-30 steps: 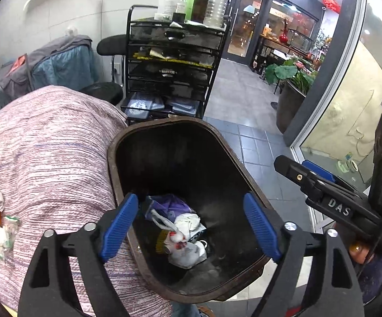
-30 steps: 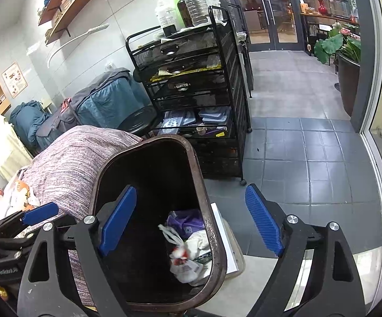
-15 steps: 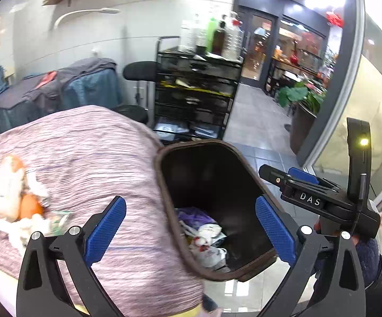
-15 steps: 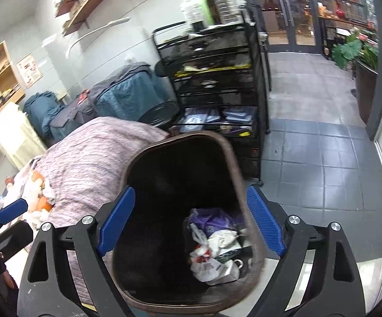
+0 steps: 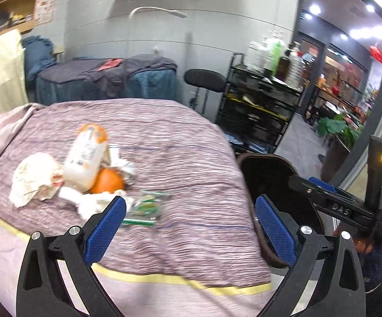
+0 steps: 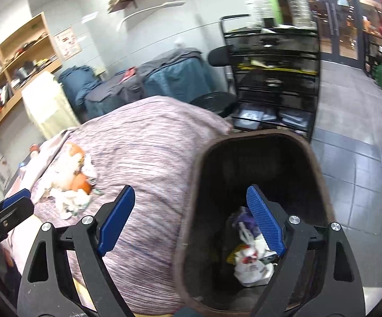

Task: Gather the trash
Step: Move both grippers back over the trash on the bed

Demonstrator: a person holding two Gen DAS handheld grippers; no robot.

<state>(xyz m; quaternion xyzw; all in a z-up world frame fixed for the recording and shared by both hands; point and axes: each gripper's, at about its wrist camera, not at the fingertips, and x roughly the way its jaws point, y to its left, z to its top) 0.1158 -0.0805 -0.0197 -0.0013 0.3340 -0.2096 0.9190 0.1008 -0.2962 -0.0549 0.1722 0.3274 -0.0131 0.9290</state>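
Both my left gripper [image 5: 189, 220] and right gripper [image 6: 191, 218] gaped empty; next grab looked like the green wrapper [image 5: 144, 207], just left of the bin [image 6: 198, 185].

1. Bedspread [image 5: 180, 158] is mauve with fine dark streaks and a pale yellow band; orange fruit [image 5: 107, 181] glows beside white crumpled paper [image 5: 33, 177].
2. Bin [image 6: 256, 158] is dark brown, black inside; white bags [image 6: 251, 266] and purple wrapper [image 6: 239, 218] show within.
3. Gripper pads [image 5: 103, 231] are blue on black frames.

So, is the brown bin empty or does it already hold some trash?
Partly filled. In the right wrist view the bin holds a white bag and purple trash at its bottom; most of it is empty.
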